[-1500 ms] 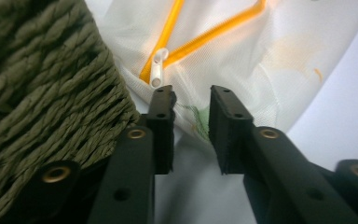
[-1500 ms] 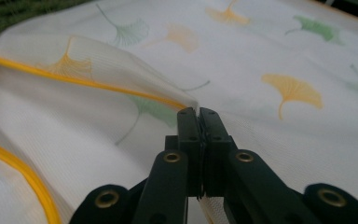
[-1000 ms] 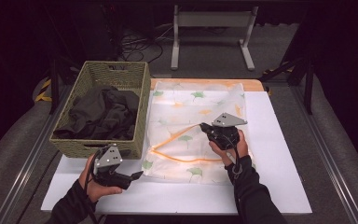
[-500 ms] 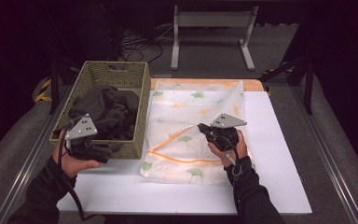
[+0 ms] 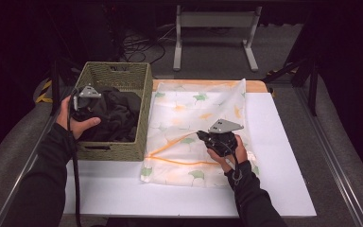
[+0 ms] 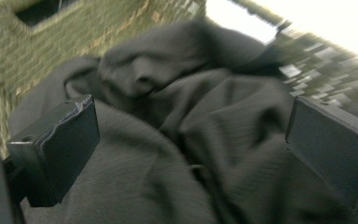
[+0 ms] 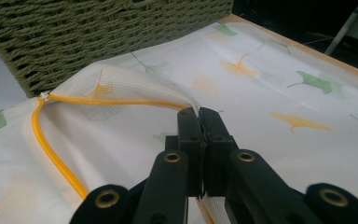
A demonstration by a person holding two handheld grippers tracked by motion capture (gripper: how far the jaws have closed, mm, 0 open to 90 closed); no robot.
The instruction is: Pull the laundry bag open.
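Table (image 5: 283, 189): basket (image 5: 144, 80) of dark clothes (image 5: 118, 118)

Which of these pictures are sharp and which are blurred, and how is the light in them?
Left gripper view: motion-blurred, the woven basket smeared, the dark garment soft, the top right corner blown out white. Right gripper view: sharp on the shut right gripper and the laundry bag. High view: evenly lit white table, dark surroundings.
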